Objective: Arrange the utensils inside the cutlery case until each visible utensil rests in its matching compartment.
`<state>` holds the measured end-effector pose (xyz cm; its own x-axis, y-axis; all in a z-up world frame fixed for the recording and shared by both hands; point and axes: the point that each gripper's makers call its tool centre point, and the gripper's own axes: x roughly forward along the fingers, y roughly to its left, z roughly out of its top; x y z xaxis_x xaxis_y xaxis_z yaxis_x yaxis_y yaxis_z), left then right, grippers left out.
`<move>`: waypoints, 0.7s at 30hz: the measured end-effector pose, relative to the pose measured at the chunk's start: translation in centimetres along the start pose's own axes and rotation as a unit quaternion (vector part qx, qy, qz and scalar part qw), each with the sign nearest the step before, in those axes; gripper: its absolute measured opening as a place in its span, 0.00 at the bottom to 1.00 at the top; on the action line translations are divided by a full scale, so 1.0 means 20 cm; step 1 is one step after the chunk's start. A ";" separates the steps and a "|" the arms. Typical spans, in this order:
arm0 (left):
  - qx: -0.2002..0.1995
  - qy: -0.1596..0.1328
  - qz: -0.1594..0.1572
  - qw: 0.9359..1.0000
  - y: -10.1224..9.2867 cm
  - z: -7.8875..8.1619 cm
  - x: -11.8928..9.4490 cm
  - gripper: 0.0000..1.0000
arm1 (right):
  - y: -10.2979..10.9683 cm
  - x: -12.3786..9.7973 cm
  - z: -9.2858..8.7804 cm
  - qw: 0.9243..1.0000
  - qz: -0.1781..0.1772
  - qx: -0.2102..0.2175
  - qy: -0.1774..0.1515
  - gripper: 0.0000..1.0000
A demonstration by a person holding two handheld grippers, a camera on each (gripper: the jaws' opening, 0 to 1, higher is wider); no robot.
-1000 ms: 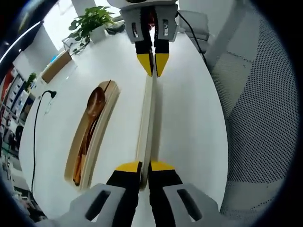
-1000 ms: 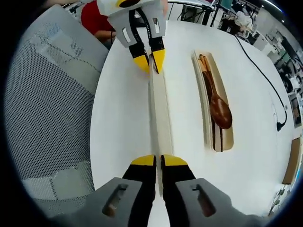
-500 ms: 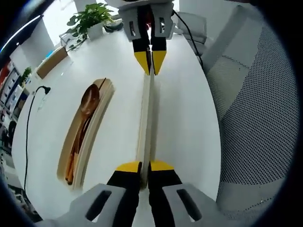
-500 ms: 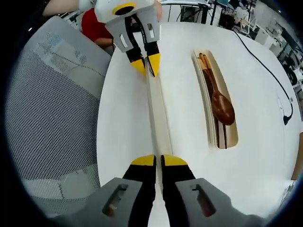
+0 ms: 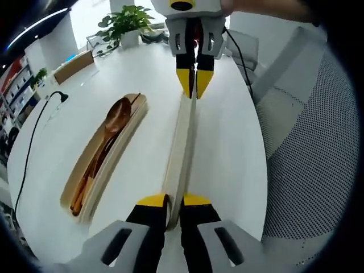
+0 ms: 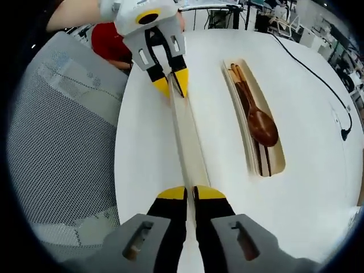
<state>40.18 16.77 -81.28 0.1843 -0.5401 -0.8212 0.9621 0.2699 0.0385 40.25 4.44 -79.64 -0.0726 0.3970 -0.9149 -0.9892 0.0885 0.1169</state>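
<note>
- Left gripper view: my left gripper (image 5: 173,200) at bottom centre is clenched on the near end of the case lid (image 5: 181,149), a long cream strip held edge-on up the middle of the frame.
- My right gripper (image 5: 194,86) comes in from the top centre, clamped on the lid's far end.
- Cutlery case (image 5: 129,122) sits open on the white table (image 5: 227,142), left of centre; wooden spoon (image 5: 115,116) and chopsticks (image 5: 85,185) lie inside it.
- Right gripper view: right gripper (image 6: 189,193) bottom centre grasps the lid (image 6: 187,142); left gripper (image 6: 170,85) pinches the other end at upper centre.
- Case (image 6: 245,149) right of centre, spoon (image 6: 260,126) and chopsticks (image 6: 240,88) in it.
- Progress, my guess: utensils look placed; the lid is off, beside the case, so closing is likely left.
</note>
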 end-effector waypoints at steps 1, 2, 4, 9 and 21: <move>0.001 0.001 0.001 1.000 0.00 0.00 0.00 0.08 | 0.00 0.00 0.00 1.000 0.000 0.000 -0.001 0.01; 0.002 0.005 0.000 1.000 -0.01 0.00 0.00 0.07 | 0.00 0.00 0.00 1.000 -0.001 0.003 -0.002 0.01; 0.004 0.011 -0.005 1.000 -0.02 0.00 0.00 0.07 | -0.01 -0.01 0.00 1.000 -0.001 0.007 -0.003 0.01; -0.052 -0.002 -0.049 0.997 -0.09 0.01 -0.02 0.05 | -0.08 -0.04 0.04 0.999 -0.041 0.005 -0.032 0.06; -0.110 -0.028 -0.098 0.989 -0.19 0.03 -0.06 0.03 | -0.07 0.01 0.03 0.998 -0.050 -0.002 -0.036 0.14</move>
<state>36.42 15.86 -80.07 0.0157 -0.6409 -0.7674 0.9143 0.3199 -0.2485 41.70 4.93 -79.70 0.0368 0.4514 -0.8915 -0.9915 0.1278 0.0238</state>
